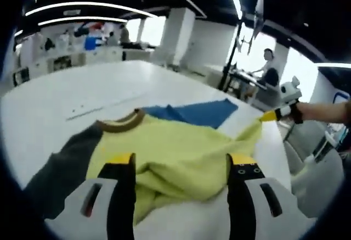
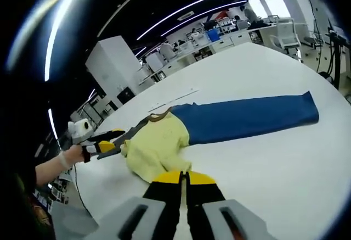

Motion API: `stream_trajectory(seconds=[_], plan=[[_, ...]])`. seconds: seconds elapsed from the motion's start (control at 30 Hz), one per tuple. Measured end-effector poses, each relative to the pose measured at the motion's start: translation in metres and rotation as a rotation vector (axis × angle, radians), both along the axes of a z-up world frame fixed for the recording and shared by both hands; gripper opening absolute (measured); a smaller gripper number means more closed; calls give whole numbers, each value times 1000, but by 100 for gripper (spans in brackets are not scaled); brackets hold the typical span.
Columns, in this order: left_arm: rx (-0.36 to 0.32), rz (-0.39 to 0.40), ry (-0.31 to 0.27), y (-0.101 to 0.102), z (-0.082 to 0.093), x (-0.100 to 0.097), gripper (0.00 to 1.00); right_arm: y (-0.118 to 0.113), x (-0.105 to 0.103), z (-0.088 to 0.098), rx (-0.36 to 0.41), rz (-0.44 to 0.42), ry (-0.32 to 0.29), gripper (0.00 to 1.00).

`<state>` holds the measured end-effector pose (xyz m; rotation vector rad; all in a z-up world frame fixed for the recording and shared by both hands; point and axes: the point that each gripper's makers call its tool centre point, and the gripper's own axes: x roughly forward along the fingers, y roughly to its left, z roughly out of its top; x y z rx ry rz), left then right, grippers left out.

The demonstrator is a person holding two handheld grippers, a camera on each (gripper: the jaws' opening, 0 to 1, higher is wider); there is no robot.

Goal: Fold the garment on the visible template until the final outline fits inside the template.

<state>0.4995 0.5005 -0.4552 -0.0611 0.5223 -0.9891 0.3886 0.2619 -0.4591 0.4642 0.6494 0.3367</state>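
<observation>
Garment-first status: the yellow knit sweater with one blue sleeve, one dark grey sleeve and a brown collar (image 1: 181, 152) lies on the wide white table (image 1: 66, 97), mid-fold, not done. Right gripper (image 2: 184, 180) has its yellow-tipped black jaws clenched on a pinch of the yellow fabric at the near edge of the body; in the left gripper view it shows at the far right (image 1: 270, 116), nipping a stretched-out corner of yellow cloth. Left gripper (image 1: 181, 166) has its jaws spread wide, the bunched yellow hem lying between them; whether either jaw touches the cloth I cannot tell, but it is not gripping. In the right gripper view it sits (image 2: 112, 140) at the far side of the yellow body, jaws apart. Body is rumpled and partly doubled over itself. Blue sleeve (image 2: 247, 118) runs out long and flat, unfolded; dark grey sleeve (image 1: 63, 166) also lies extended. No template outline that I can make out on the table. Judgement: early stage; both sleeves and the final body folds remain.
</observation>
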Motion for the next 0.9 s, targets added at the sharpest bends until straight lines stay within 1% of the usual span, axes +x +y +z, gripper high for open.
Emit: stream_trajectory(seconds=[0.07,0.17,0.33,0.5,0.6,0.63,0.8,0.9], plan=[[-8,24,15,8,-6,-4,59,0,0,0,2,0,0,0],[2,44,28,17,-15,-11,54,0,-1,-1,3,0,0,0],[27,59,74,25,-36,-24,46,0,-2,-3,5,0,4,0],[33,64,111,24,-51,-34,31,-2,-2,-5,8,-3,7,0],[41,65,108,21,-55,-33,24,-2,-1,-5,11,-4,7,0],[42,73,115,20,-57,-31,22,-2,-1,-5,11,-4,7,0],[41,86,109,14,-61,-27,15,-2,-3,-6,15,-1,9,0],[57,83,100,10,-65,-25,16,0,-6,-7,13,5,11,0]])
